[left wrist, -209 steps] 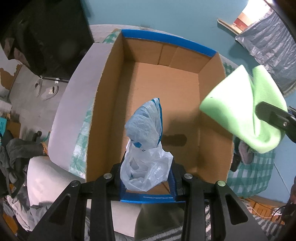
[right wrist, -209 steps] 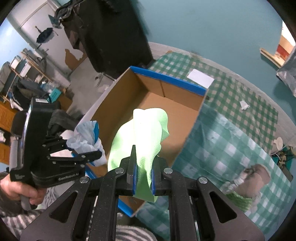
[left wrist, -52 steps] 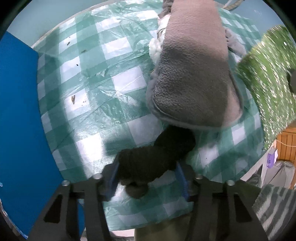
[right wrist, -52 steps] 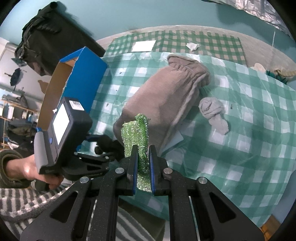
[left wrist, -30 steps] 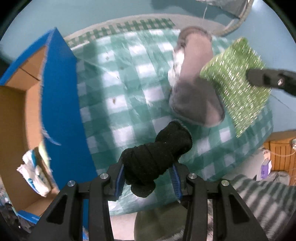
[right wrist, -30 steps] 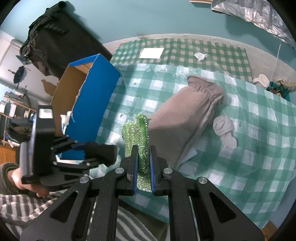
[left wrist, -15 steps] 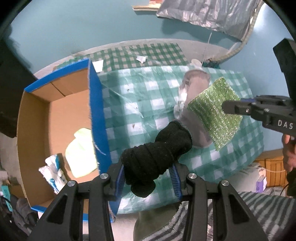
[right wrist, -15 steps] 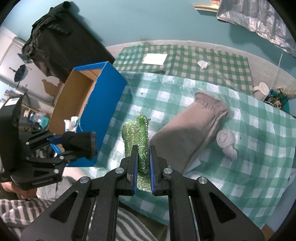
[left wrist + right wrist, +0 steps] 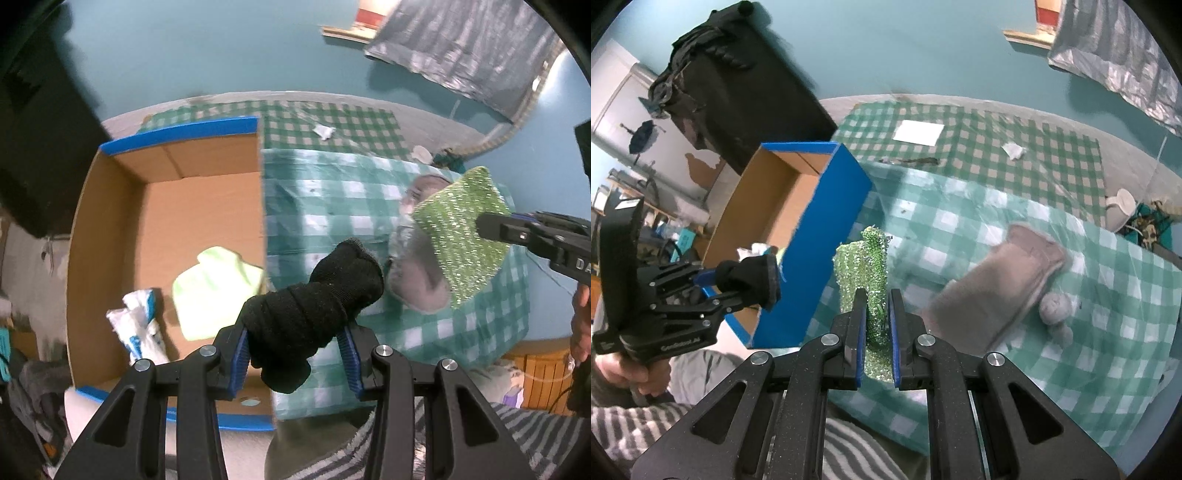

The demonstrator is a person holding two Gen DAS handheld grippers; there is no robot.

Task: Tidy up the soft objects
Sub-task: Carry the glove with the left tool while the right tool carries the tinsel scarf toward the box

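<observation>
Both grippers have swung from the checked tablecloth toward the cardboard box over the last second or so, each with its load carried along.

Left wrist view: the left gripper (image 9: 293, 345) is clamped on a rolled black sock (image 9: 314, 310), held in the air roughly over the box's near right wall. The cardboard box (image 9: 110, 206) lies open below and to the left; inside rest a light green cloth (image 9: 214, 284) and a crumpled plastic bag (image 9: 138, 328), just beside each other on the floor of the box. To the right, the glittery green scouring pad (image 9: 461, 236) hangs from the right gripper above the tablecloth (image 9: 332, 199), partly masking a grey slipper (image 9: 413, 266).

Right wrist view: the right gripper (image 9: 875, 314) is closed on the pad, which stands upright between its fingers, beside the blue outer wall of the box and not yet over the opening. The slipper and a balled grey sock (image 9: 1054, 312) lie on the tablecloth, touching or nearly so; motion blur prevents a firmer finding.

Assessment: two items are boxed, two are in transit, and at least two remain on the table. The task appears roughly half complete.
</observation>
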